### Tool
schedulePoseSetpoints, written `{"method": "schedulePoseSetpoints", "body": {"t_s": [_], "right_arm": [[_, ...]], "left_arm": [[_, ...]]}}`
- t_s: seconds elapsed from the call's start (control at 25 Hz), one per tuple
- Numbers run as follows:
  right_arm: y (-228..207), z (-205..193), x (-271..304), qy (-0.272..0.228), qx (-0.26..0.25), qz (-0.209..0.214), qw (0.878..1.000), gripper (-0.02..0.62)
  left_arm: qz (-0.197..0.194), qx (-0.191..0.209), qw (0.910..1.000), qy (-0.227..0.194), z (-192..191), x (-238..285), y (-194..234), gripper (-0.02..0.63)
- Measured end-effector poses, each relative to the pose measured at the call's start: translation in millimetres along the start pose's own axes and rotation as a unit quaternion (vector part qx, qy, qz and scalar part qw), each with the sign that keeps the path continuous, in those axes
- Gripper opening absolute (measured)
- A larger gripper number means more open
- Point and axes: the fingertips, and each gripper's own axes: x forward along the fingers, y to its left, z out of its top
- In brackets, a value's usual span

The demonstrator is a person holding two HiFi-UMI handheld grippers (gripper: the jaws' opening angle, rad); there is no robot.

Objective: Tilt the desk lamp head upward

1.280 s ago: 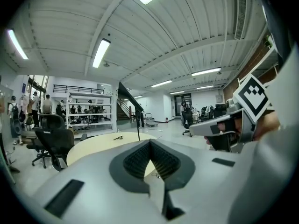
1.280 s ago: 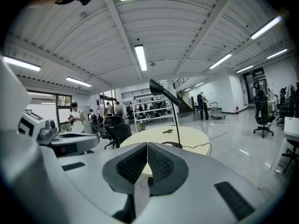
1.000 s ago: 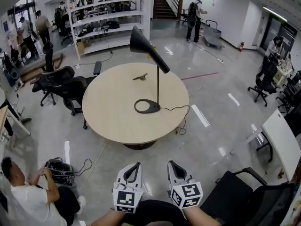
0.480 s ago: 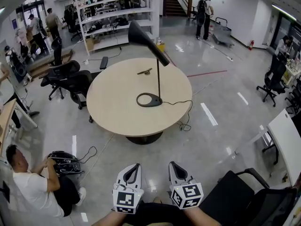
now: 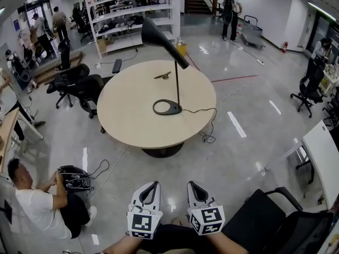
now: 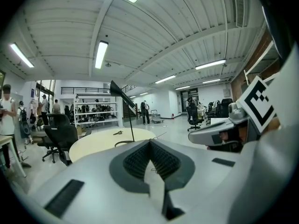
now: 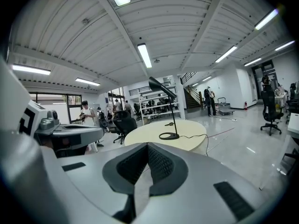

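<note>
Far off to the left of your left gripper [image 5: 150, 190], a person [image 5: 37, 205] sits on the glossy floor beside a black bag [image 5: 74, 179] with cables. Farther ahead on that side, black office chairs [image 5: 79, 86] stand near a white shelving rack [image 5: 127, 15]. You hold the left gripper low in front of you, and in its own view its ribbed dark pads [image 6: 140, 160] are pressed together at the tips with nothing between them. Straight ahead of both grippers and well apart from them, across bare floor, stands the round beige table [image 5: 132, 126]. The black desk lamp [image 5: 176, 83] stands on it, out of reach of either gripper. Its ring-shaped base [image 5: 167, 107] rests near the tabletop's middle and a thin stem rises from it. The cone-shaped lamp head [image 5: 159, 38] slants from the top of the stem, its wide end toward the left. A small dark object [image 5: 162, 75] that I cannot identify lies on the table beyond the base. The lamp's cord [image 5: 204, 112] trails off the table's right edge to the floor. Your right gripper [image 5: 195, 189] sits just beside the left one, level with it. Its pads [image 7: 159, 164] likewise meet at the tips and pinch nothing, and the lamp appears just right of its centre line. Close on that gripper's right is a black chair [image 5: 275, 221], and farther right the corner of a white desk [image 5: 323, 157].
</note>
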Motion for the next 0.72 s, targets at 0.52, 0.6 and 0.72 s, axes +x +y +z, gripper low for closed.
{"method": "schedulePoseSetpoints", "body": {"t_s": [0.52, 0.6, 0.72], "right_arm": [[-4.7, -0.1, -12.1, -0.005, 0.001, -0.007, 1.0, 0.015], [-3.8, -0.6, -13.1, -0.006, 0.0, -0.005, 1.0, 0.015], [-2.1, -2.0, -15.0, -0.005, -0.002, -0.003, 1.0, 0.015]], "left_arm": [[-0.003, 0.007, 1.0, -0.006, 3.9, -6.6, -9.8, 0.048], [-0.002, 0.008, 0.9999, -0.007, 3.3, -7.9, -10.4, 0.048], [-0.001, 0.009, 0.9999, -0.006, 2.2, -10.0, -11.5, 0.048]]}}
